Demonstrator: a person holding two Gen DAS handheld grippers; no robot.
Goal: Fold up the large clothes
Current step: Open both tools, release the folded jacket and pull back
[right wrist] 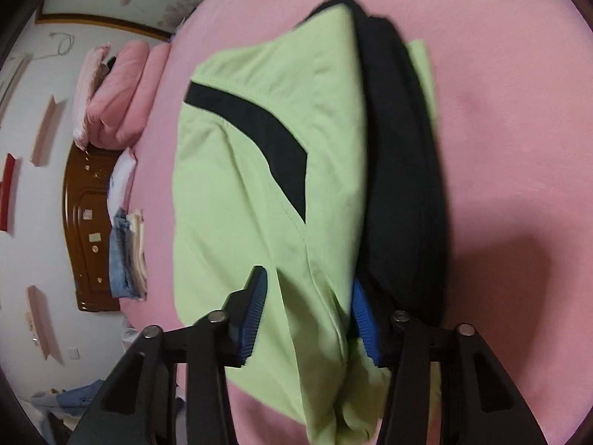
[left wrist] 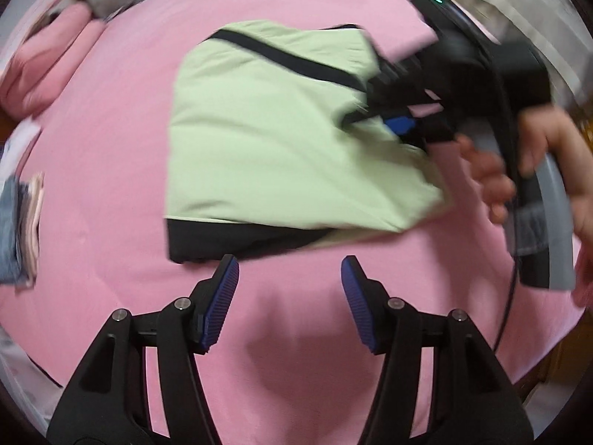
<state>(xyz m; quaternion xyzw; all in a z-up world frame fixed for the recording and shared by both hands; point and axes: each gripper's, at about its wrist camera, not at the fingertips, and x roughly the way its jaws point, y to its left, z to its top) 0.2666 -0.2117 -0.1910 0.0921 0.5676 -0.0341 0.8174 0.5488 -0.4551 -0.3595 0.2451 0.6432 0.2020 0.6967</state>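
A light green garment with black trim [left wrist: 267, 141] lies folded on the pink bed sheet [left wrist: 111, 148]. My left gripper [left wrist: 289, 282] is open and empty, just in front of the garment's black hem. My right gripper [left wrist: 398, 122] reaches into the garment's right edge, hand-held. In the right wrist view the garment [right wrist: 241, 193] fills the middle; the right gripper [right wrist: 307, 296] stands open with a fold of green cloth between its jaws, black layer on the right.
Pink pillows [left wrist: 48, 63] lie at the far left by the headboard [right wrist: 85, 230]. A stack of folded clothes [left wrist: 20, 230] sits at the bed's left edge; it also shows in the right wrist view [right wrist: 126, 252]. A cable [left wrist: 507, 296] hangs from the right gripper.
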